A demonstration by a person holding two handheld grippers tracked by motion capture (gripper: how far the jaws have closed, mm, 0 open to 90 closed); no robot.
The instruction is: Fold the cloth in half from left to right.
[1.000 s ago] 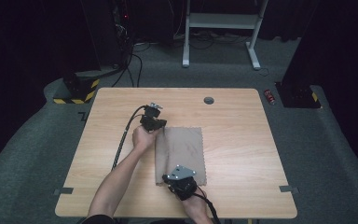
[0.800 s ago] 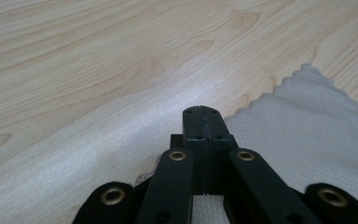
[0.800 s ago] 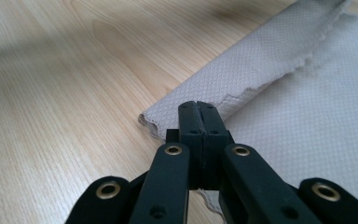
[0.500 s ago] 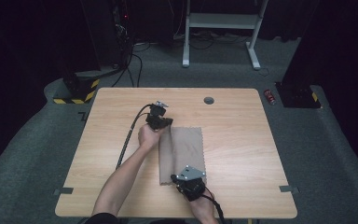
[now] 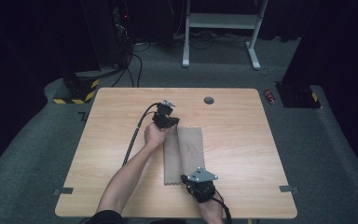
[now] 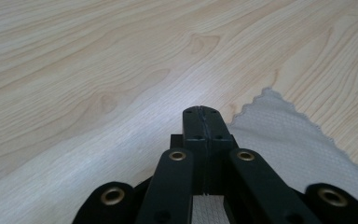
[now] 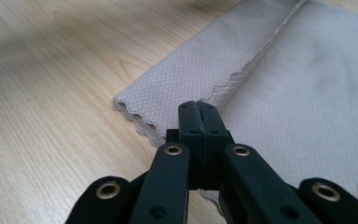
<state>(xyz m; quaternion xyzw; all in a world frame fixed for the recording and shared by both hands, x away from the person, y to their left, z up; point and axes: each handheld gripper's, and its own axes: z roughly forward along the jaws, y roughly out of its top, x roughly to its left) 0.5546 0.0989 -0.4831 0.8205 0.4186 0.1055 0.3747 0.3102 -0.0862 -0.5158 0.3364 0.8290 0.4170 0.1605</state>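
Right now a beige cloth with scalloped edges lies near the middle of the wooden table, its left strip folded over onto the rest. At its far edge the left gripper has its jaws pressed together, pinching cloth. At the near edge the right gripper is likewise clamped on the fabric beside the fold.
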